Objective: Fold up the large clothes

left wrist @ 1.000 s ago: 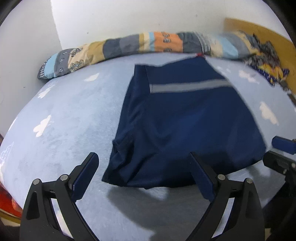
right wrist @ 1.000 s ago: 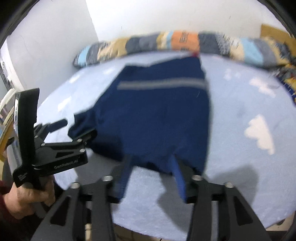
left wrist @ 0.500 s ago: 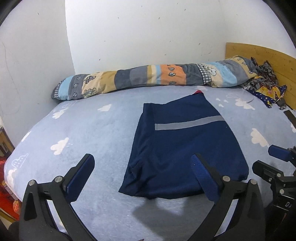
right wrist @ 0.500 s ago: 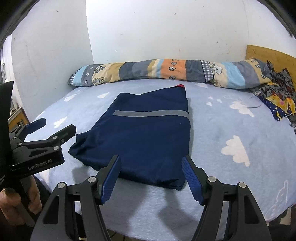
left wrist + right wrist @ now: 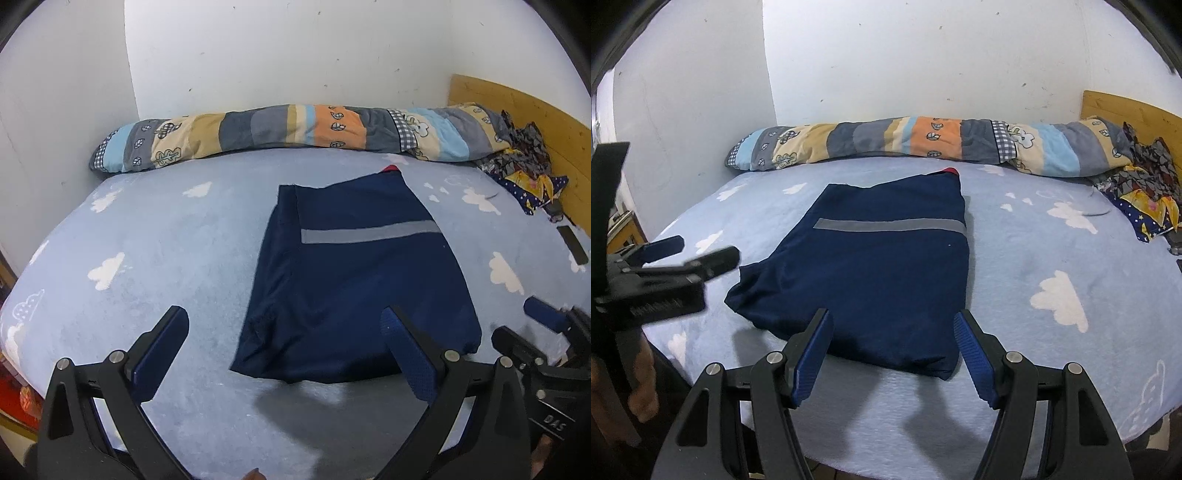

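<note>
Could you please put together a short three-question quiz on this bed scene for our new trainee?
1. True or false: the left gripper is clamped on the navy garment.
2. What colour is the garment's stripe?
3. The rolled patchwork quilt lies: A) by the far wall, B) on the garment, C) on the floor.

Key: 1 false, both it and the right gripper are open and empty; 2 grey; 3 A.

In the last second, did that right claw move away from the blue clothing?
Yes. The right claw drew back and up: before, its tips overlapped the near edge of the folded navy garment; now they hang open, short of that edge on the bed.
</note>
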Available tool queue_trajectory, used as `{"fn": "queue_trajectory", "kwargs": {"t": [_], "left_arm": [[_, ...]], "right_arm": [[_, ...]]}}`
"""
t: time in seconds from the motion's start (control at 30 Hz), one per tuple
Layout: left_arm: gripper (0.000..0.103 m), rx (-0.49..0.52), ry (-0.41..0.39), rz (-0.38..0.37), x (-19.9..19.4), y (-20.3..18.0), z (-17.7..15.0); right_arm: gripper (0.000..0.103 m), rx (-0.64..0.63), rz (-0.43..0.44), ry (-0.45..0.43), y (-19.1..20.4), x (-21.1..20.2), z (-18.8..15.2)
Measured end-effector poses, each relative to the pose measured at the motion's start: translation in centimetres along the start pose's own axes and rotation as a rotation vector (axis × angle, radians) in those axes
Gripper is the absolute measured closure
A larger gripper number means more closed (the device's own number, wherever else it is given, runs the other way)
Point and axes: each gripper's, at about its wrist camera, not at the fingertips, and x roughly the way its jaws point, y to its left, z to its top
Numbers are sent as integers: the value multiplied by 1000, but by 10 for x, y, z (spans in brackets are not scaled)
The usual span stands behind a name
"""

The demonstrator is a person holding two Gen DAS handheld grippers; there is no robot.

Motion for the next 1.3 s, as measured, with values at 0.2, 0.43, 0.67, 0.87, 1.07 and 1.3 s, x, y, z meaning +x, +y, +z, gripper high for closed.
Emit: {"fn": "queue_trajectory", "kwargs": {"t": [0.2,0.43,0.67,0.87,1.07,1.3], "left_arm": [[0,-30,-39,6,-25,28,19],[0,0,-80,72,-37,37,20],[0,52,-59,112,-31,22,8],[0,55,-28,130,-22,22,4],[0,43,-12,142,-18,24,3],[0,60,-5,160,-17,21,1]], "right_arm": [[33,33,-23,-7,-8,-2,1],[33,30,-34,-7,-7,-1,2],[33,7,-29,10,-1,6,2],[33,5,-22,16,0,9,2],[33,6,-14,13,0,9,2],[33,13,-13,7,0,8,2]]}}
